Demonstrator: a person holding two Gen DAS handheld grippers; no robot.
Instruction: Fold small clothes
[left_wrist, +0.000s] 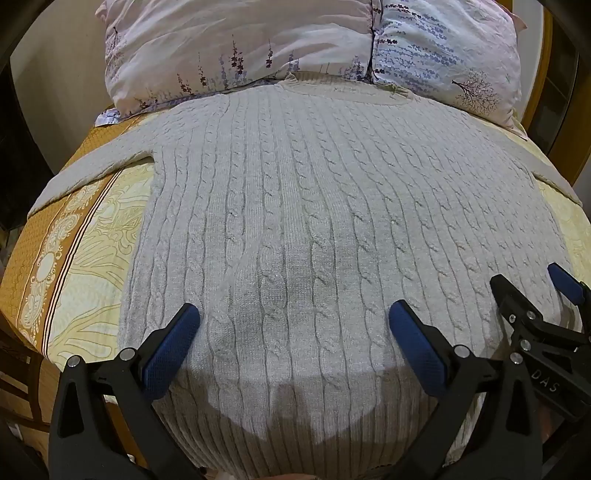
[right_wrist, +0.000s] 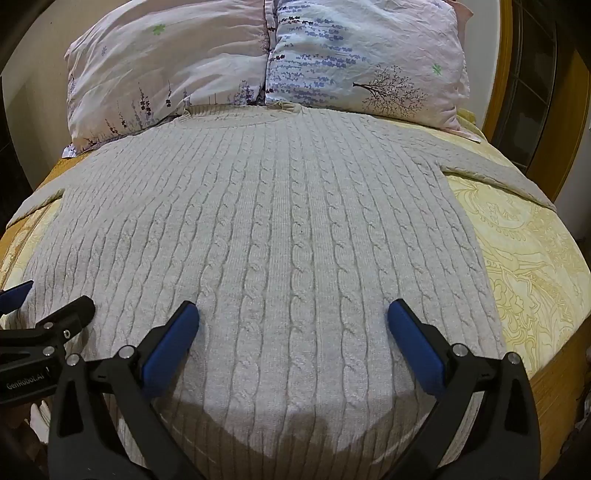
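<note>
A light grey cable-knit sweater lies flat and spread out on the bed, collar toward the pillows, sleeves out to both sides. It also fills the right wrist view. My left gripper is open and empty, hovering over the sweater's lower left part. My right gripper is open and empty over the lower right part. The right gripper shows at the right edge of the left wrist view; the left gripper shows at the left edge of the right wrist view.
Two floral pillows lie at the head of the bed, touching the sweater's collar. The yellow patterned bedspread shows on both sides. A wooden frame stands at the right.
</note>
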